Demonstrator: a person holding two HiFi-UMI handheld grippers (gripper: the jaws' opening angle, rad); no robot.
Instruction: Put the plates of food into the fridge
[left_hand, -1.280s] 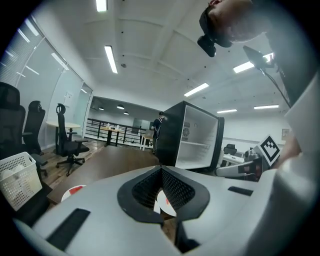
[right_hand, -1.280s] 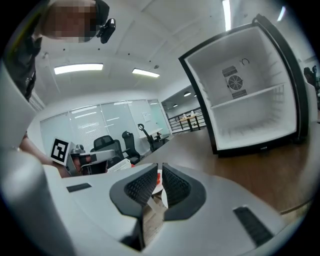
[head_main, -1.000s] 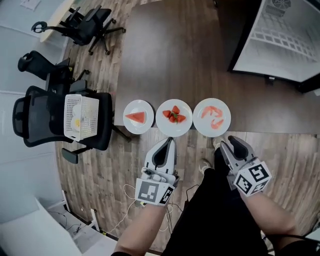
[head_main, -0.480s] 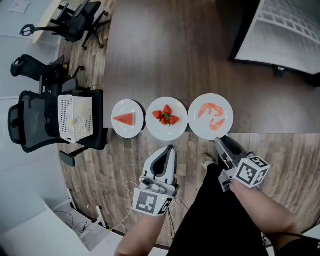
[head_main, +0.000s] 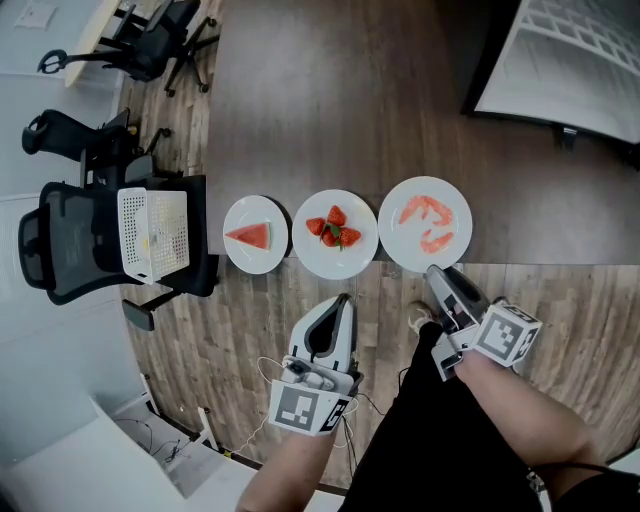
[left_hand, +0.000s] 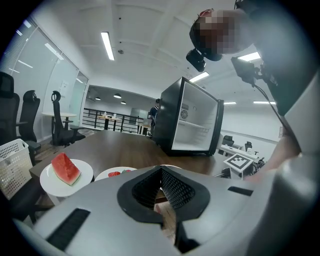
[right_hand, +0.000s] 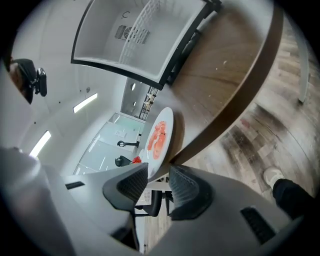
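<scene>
Right gripper (head_main: 436, 272) lower and rolled over, jaws just opened to a narrow gap at the shrimp plate (head_main: 392, 240) rim, gripping nothing, left gripper (head_main: 345, 298) lower, jaws together, empty

Under you runs a wood-plank floor (head_main: 250, 320) in grey-brown boards, with thin cables (head_main: 258, 372) trailing over it. Ahead of you a big dark brown table (head_main: 330, 100) with a rounded corner fills the middle. To your left a black office chair (head_main: 60, 240) stands just beside the table's end with a white perforated basket (head_main: 153, 233) on it. More black chairs (head_main: 150, 45) sit farther off by a pale desk (head_main: 108, 22). Long ceiling strip lights (left_hand: 107, 45) are lit overhead, glass partitions (left_hand: 55, 95) line the left side, and a dark railing (left_hand: 112, 120) crosses the far end of the room
</scene>
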